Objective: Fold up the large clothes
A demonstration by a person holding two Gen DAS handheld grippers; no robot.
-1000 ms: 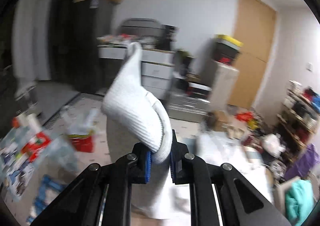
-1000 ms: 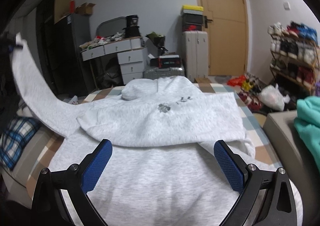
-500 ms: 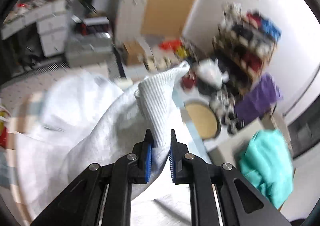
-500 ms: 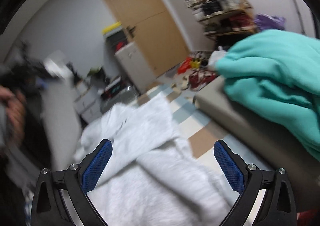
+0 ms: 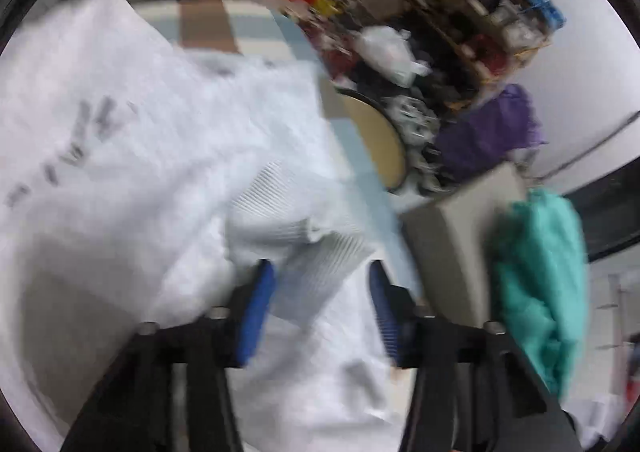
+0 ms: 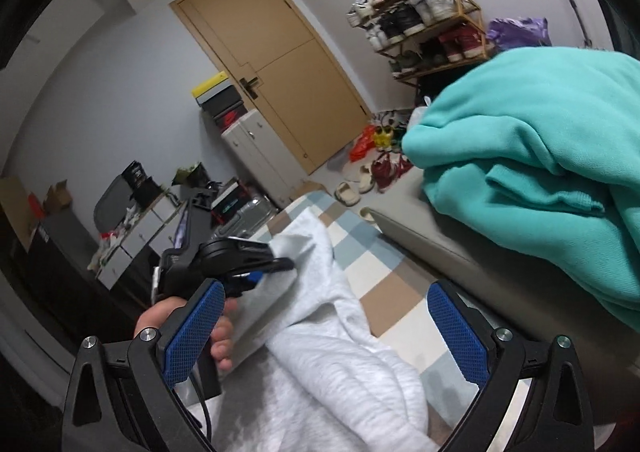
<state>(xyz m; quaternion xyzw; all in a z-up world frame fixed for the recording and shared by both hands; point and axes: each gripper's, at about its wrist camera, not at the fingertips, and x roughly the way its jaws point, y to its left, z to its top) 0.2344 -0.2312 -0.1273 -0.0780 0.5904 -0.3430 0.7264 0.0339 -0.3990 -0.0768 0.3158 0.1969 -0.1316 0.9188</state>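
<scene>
Left claw [image 5: 316, 304] jaws have just been opening, ribbed cuff [image 5: 320, 264] loose between the pads, not pinched. Right claw [image 6: 320, 336] wide apart, empty. White sweatshirt [image 5: 120, 132] lies on the checked bed [image 6: 376, 272]. Risk: freed sleeve may slump off the body or bunch, spoiling the fold. Sleeve runs crosswise, cuff toward the teal garment [image 6: 540, 156].

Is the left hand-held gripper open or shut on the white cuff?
Open: the left hand-held gripper has just opened; the cuff lies loose between its pads.
</scene>
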